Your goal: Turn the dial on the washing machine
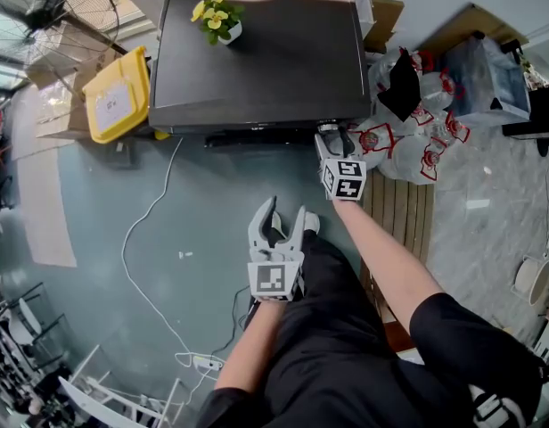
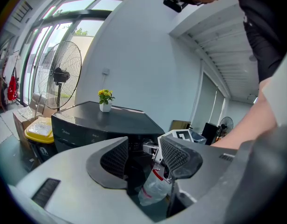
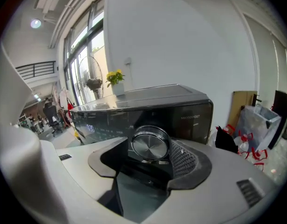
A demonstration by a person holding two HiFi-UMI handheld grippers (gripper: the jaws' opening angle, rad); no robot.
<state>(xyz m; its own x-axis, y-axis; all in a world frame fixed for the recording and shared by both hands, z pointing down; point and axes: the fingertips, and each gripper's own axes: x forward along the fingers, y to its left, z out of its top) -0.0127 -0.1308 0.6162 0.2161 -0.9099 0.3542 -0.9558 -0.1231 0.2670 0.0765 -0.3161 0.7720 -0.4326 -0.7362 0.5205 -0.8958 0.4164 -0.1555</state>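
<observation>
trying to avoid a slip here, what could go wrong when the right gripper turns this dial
1. The right gripper is closed on the dial of the washing machine. The dial is smooth, shiny metal, so the jaws could slip round it when they twist and leave it unturned.
2. A white cable trails across the floor to the left of the person's legs. A sideways step could snag it.

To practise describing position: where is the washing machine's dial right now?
In the right gripper view the dial sits centre frame, on the dark front panel of the washing machine, between the jaws of the right tongs.
</observation>
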